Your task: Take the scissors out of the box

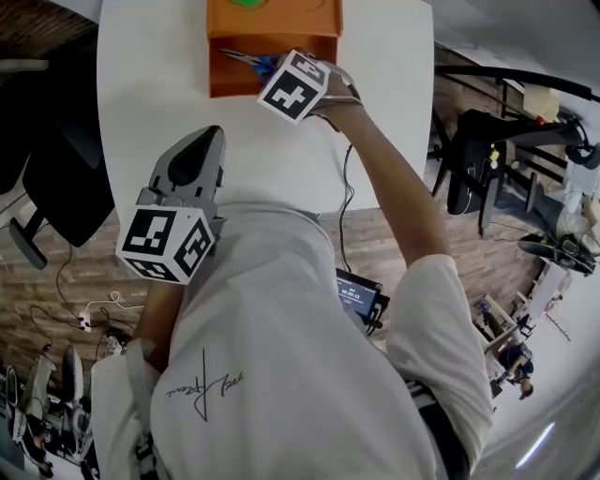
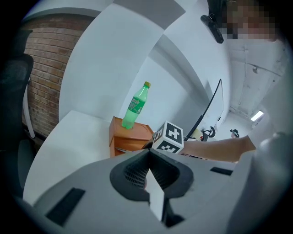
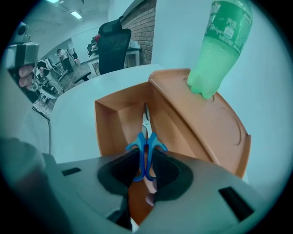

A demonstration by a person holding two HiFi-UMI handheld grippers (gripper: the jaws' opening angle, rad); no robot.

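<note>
Scissors (image 3: 146,139) held by right gripper (image 3: 145,170); box (image 3: 114,119) on white table (image 1: 150,94); apparently office (image 3: 68,59).

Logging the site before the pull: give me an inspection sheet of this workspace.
Surface: white table.
Job's things: scissors in the open compartment of the orange box, blue handles outward.
Clutter: green bottle upright on the box.
Grippers: right gripper shut on the scissors' handles; left gripper shut, empty, over the table's near edge.
Cables: one cable hangs off the table edge.
Surroundings: black chair, brick wall.
</note>
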